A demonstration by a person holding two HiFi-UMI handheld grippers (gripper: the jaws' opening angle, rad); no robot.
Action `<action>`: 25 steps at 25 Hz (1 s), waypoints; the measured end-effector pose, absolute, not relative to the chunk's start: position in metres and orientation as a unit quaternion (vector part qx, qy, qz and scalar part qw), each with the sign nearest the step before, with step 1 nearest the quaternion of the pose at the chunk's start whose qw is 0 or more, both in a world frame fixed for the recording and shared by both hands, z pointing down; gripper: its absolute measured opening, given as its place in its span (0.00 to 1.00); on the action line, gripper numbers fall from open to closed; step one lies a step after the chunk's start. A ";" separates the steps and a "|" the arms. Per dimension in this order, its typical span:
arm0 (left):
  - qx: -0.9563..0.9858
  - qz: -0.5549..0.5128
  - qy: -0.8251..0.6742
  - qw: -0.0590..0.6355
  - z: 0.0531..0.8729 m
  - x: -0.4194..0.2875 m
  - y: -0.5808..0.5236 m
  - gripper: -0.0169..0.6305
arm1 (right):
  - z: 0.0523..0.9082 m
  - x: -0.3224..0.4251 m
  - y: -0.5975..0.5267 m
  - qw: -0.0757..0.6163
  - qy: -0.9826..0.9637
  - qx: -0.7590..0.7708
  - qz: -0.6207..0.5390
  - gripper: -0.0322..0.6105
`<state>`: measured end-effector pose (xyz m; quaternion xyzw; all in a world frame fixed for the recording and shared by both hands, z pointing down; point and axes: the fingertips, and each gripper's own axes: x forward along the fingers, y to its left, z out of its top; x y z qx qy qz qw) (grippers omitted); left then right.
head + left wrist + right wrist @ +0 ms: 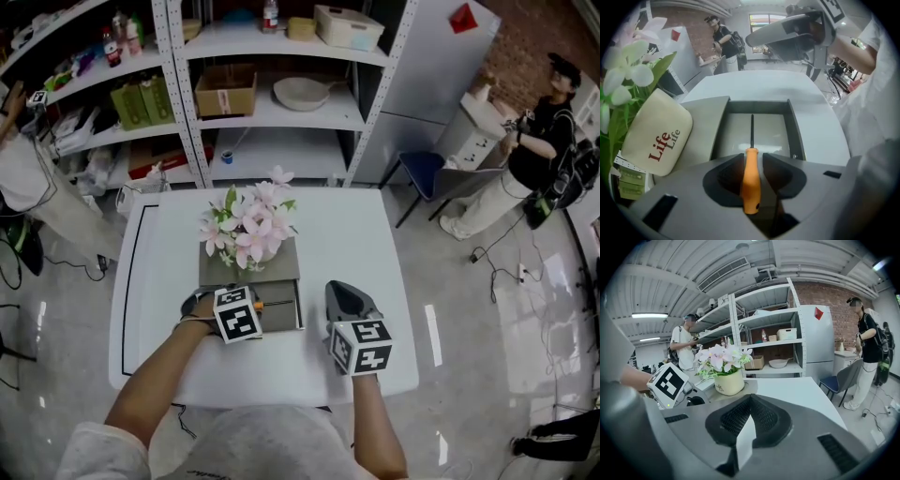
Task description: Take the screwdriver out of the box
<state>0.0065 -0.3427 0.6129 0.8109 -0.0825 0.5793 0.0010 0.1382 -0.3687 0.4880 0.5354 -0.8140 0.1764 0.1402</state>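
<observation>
Pinching the screwdriver's [751, 180] orange handle, your left fingers [725, 180] had the box [797, 136] just ahead. Your right fingers [765, 420] were pressed together, empty.

Orange-handled screwdriver [751, 180] with a thin dark shaft lies lengthwise inside the open grey box [797, 136], near the surface [356, 234]'s front edge.

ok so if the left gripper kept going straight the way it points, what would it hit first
Probably the box floor. The left gripper points steeply down into the box with the screwdriver handle already between its jaws, so the floor underneath comes next.
</observation>
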 end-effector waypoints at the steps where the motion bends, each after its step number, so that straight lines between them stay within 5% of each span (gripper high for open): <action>1: 0.812 0.578 -0.080 0.005 0.613 0.007 -0.343 0.23 | 0.489 0.138 -0.369 0.141 -0.814 0.535 0.177 0.06; 25: 0.827 0.546 -0.133 -0.026 0.595 0.004 -0.342 0.14 | 0.484 0.125 -0.354 0.137 -0.817 0.532 0.175 0.06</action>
